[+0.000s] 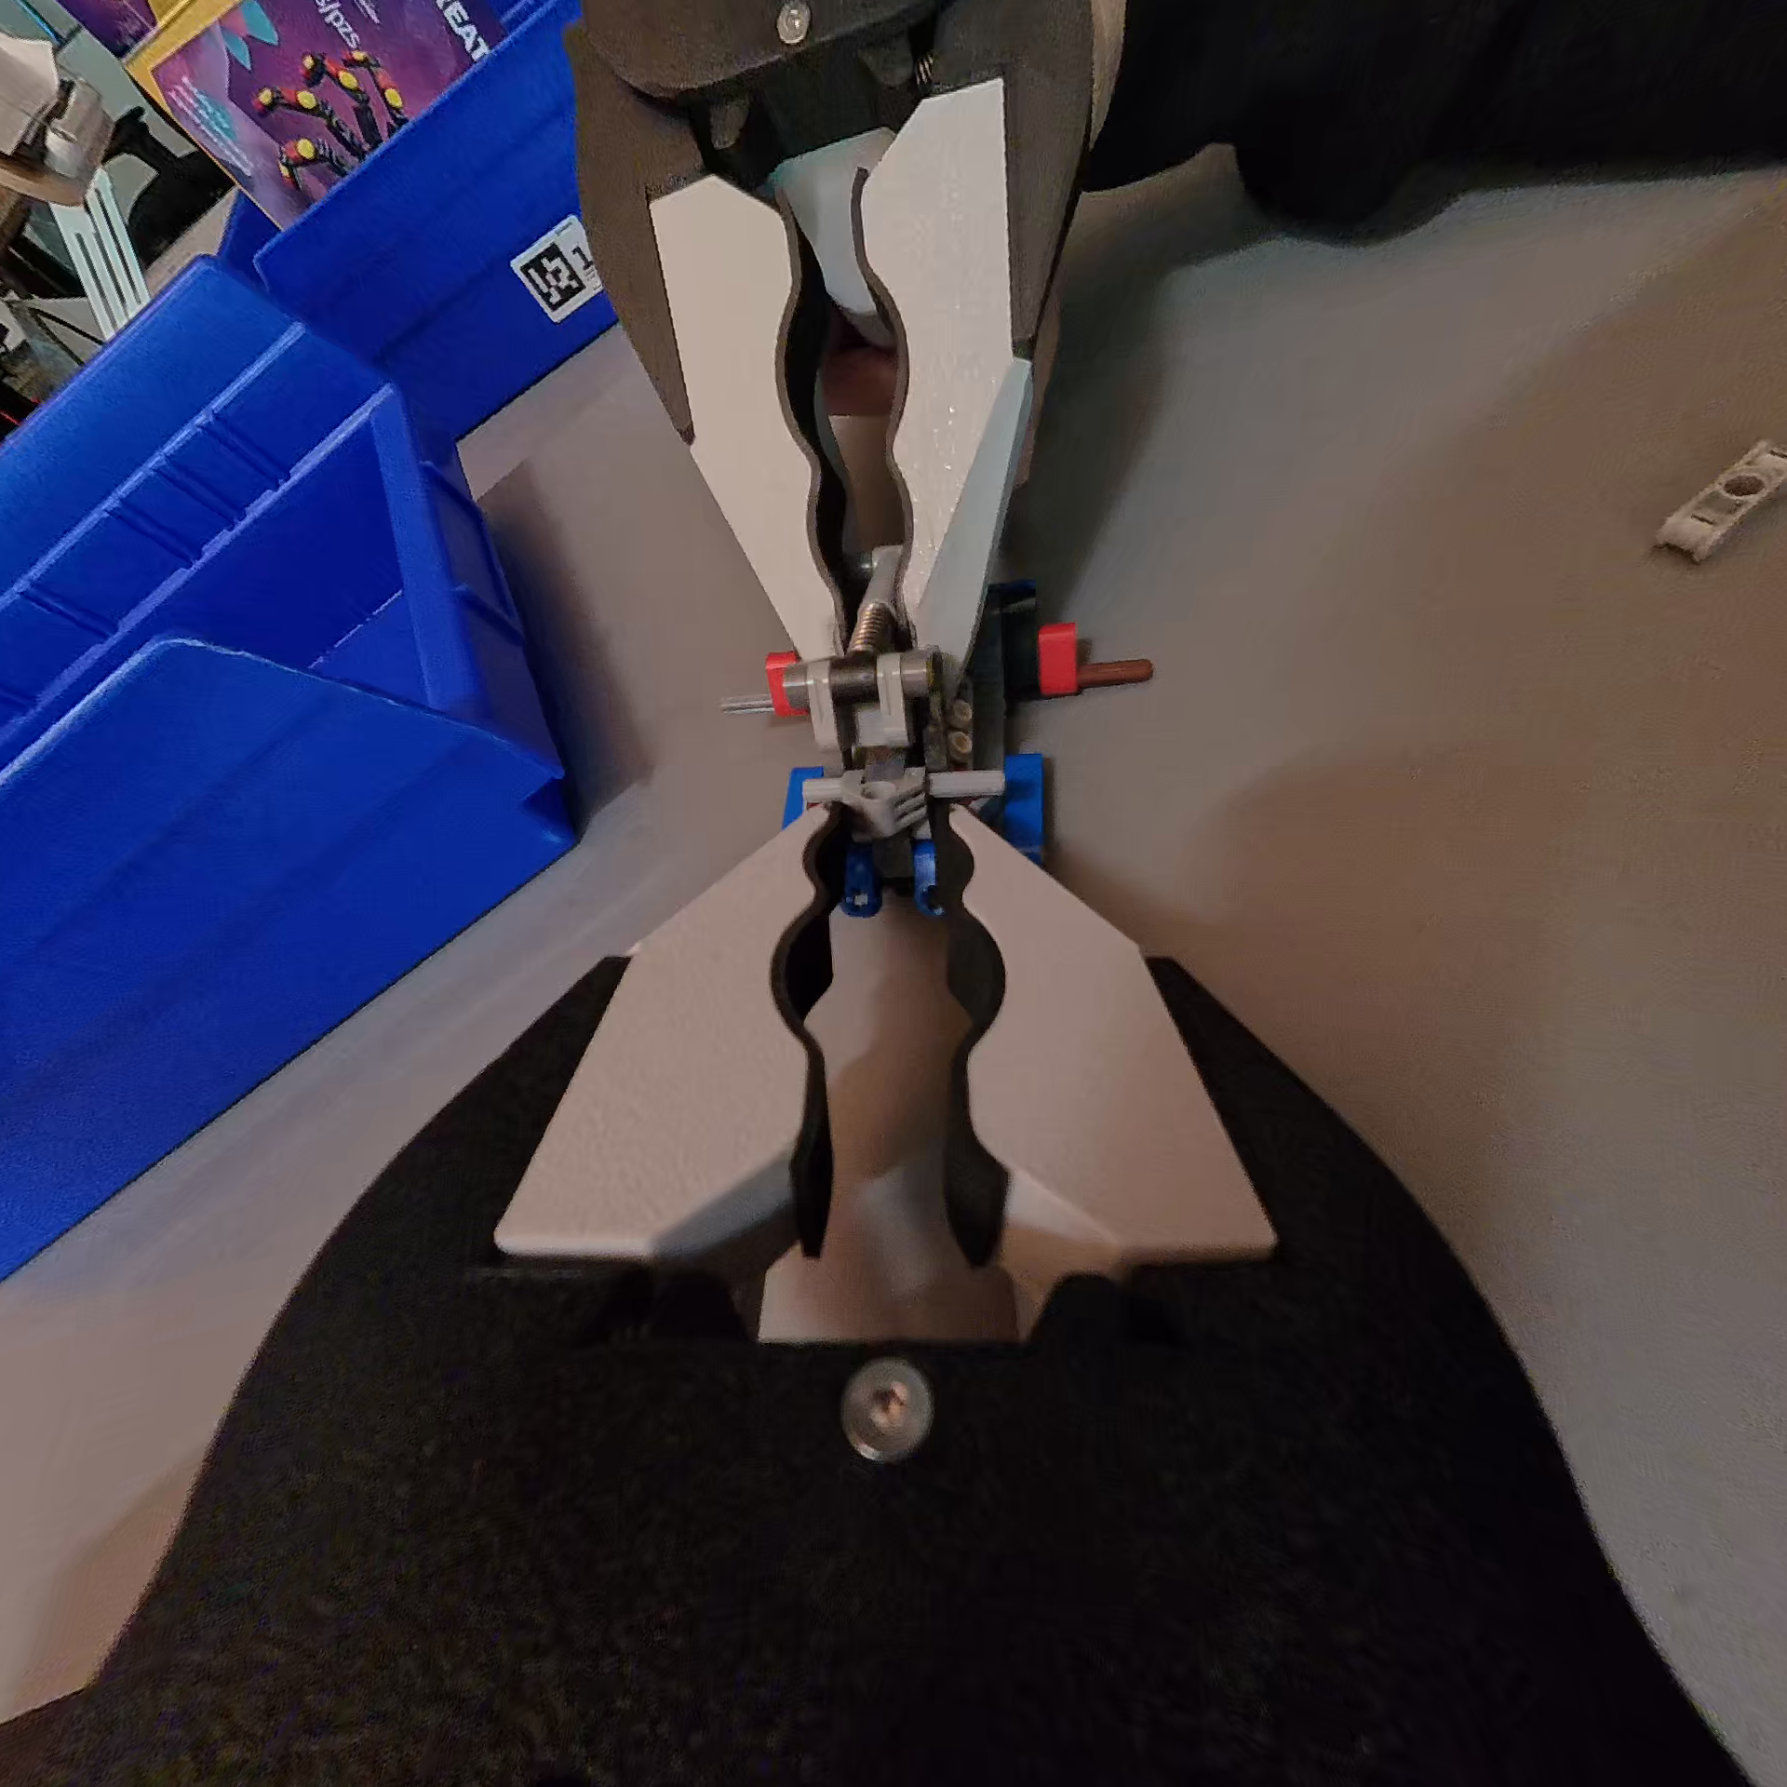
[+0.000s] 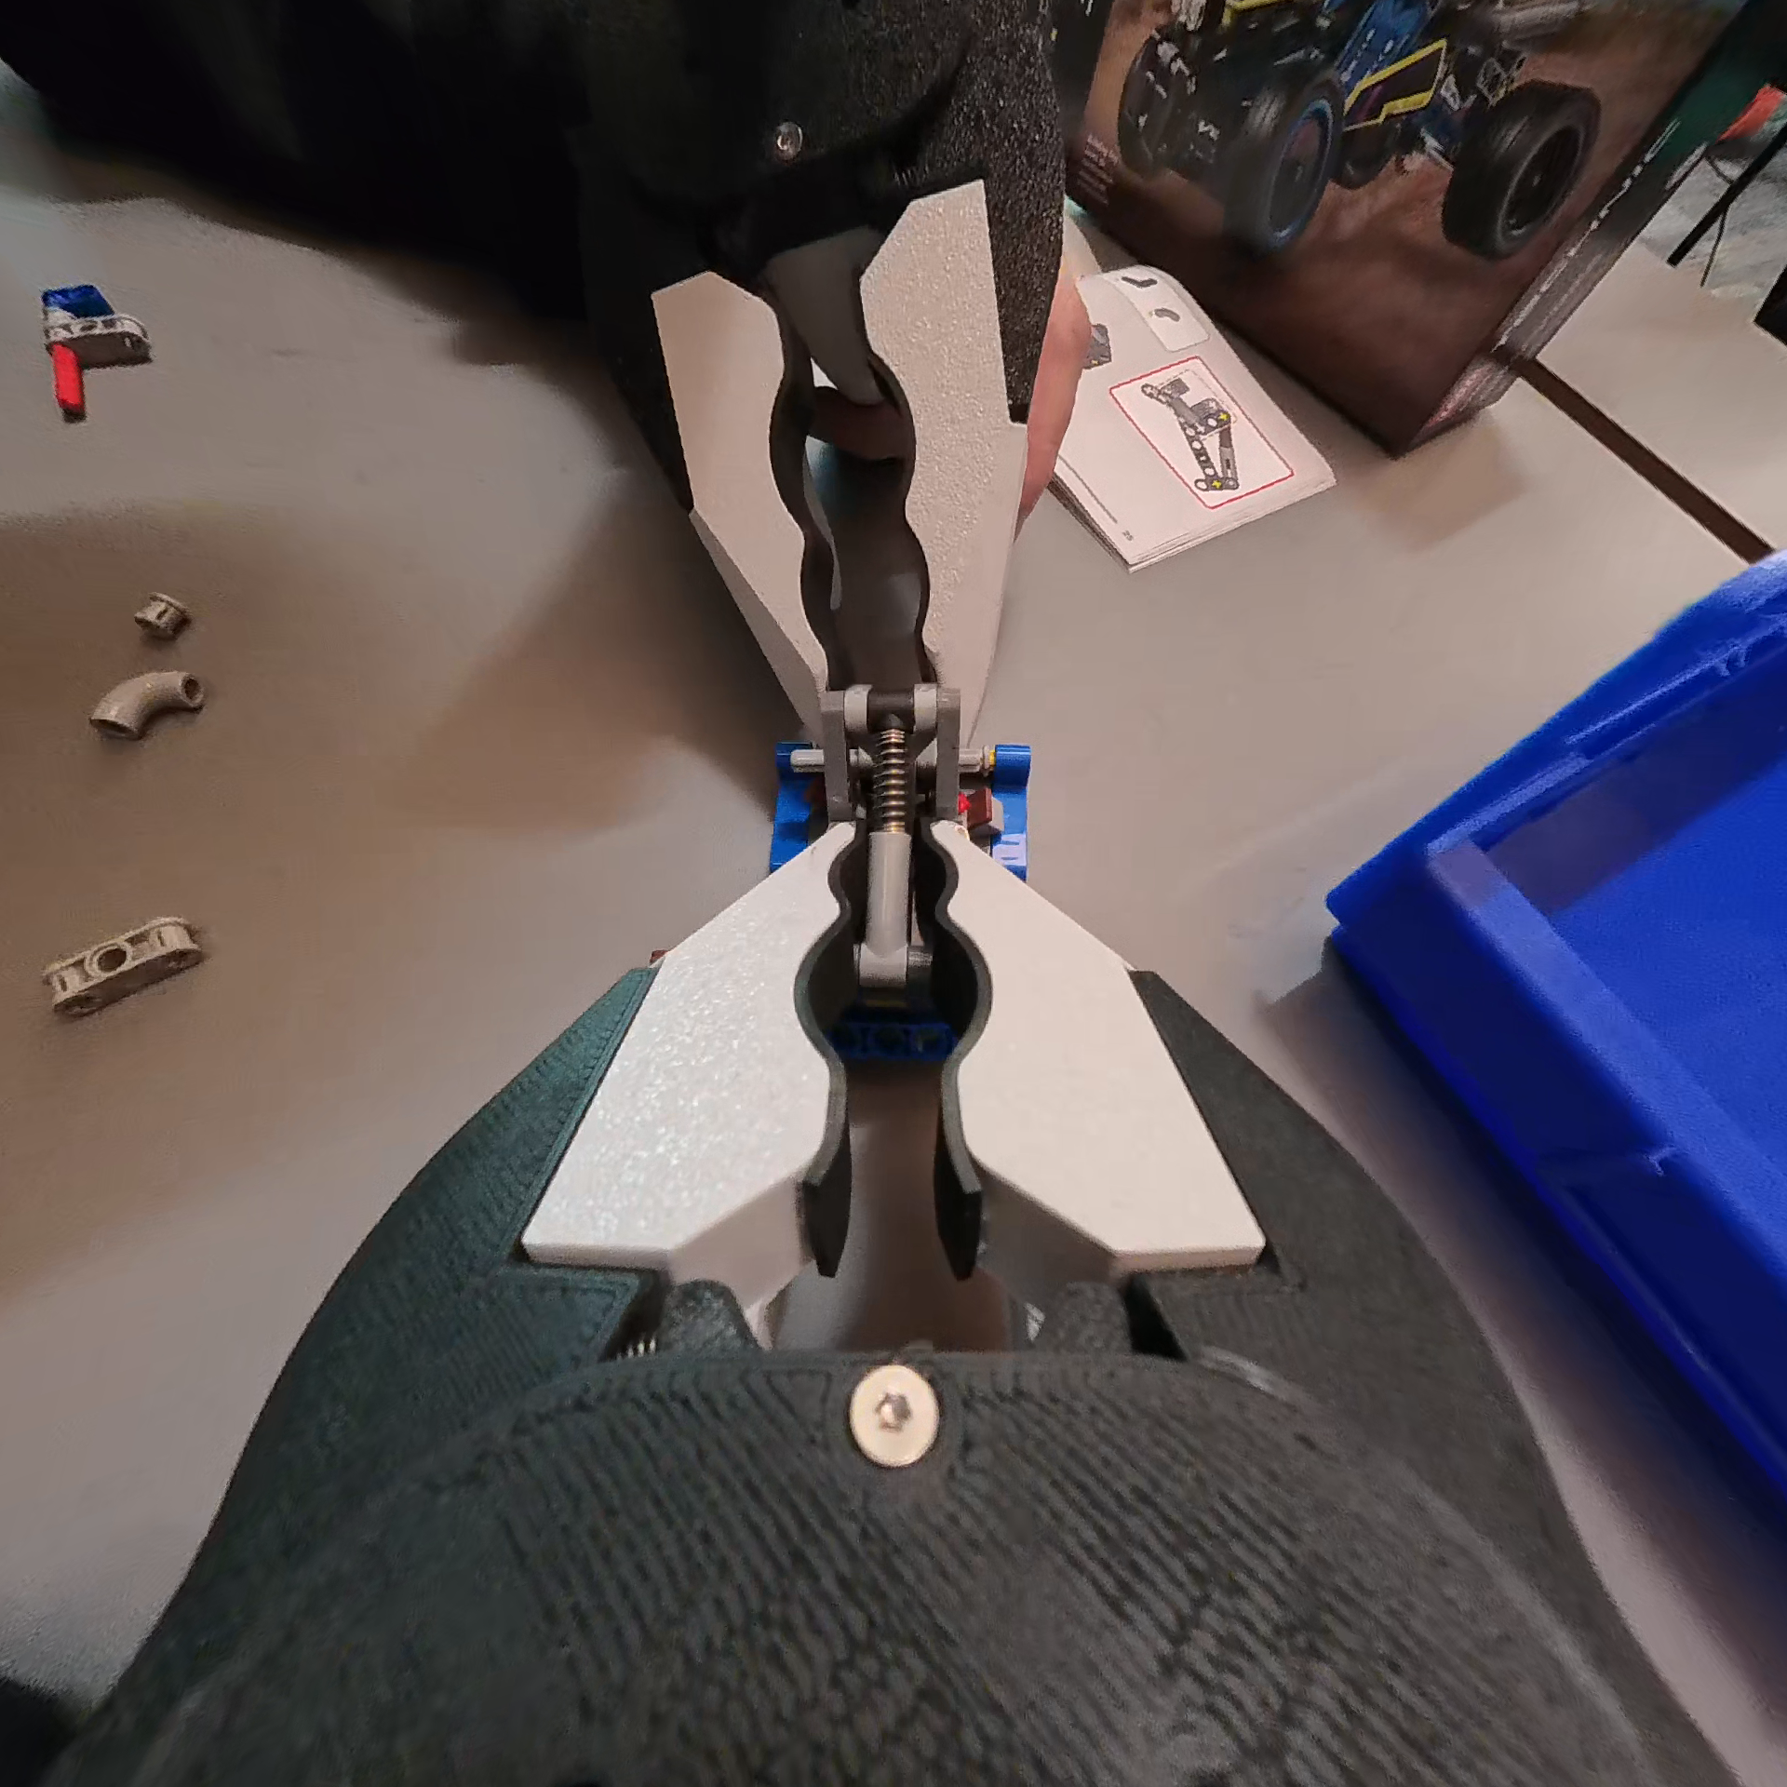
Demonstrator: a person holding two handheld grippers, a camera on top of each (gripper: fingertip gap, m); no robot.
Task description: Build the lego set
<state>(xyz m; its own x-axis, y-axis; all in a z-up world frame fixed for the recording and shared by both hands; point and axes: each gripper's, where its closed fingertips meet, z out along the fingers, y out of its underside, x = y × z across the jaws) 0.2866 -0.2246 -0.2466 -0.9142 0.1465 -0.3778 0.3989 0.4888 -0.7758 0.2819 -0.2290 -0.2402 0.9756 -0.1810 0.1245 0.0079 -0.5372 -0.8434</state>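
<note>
A small toy-brick assembly (image 2: 899, 822) of grey beams, blue bricks, red bushes and a grey shock absorber with a bare metal spring stands on the pale grey table (image 2: 387, 870) between the two grippers, which meet it head-on from opposite ends. Its shock absorber lies along the line from one gripper to the other, spring end toward the left gripper, while its thin axles and a brown pin stick out crosswise. The right gripper (image 2: 894, 851) has its white fingers drawn close around the grey barrel of the shock absorber, pinching it. The left gripper (image 1: 885, 822) is narrowed on the opposite end of the assembly, its tips against the grey cross-axle connector and blue pins there. Loose grey parts (image 2: 121, 957) and a small red, white and blue piece (image 2: 82, 338) lie well apart on the table. Blue plastic bins (image 1: 242, 774) stand beside the work, an open instruction booklet (image 2: 1189, 435) lies beyond, and a printed toy box (image 2: 1354, 193) stands behind it.
</note>
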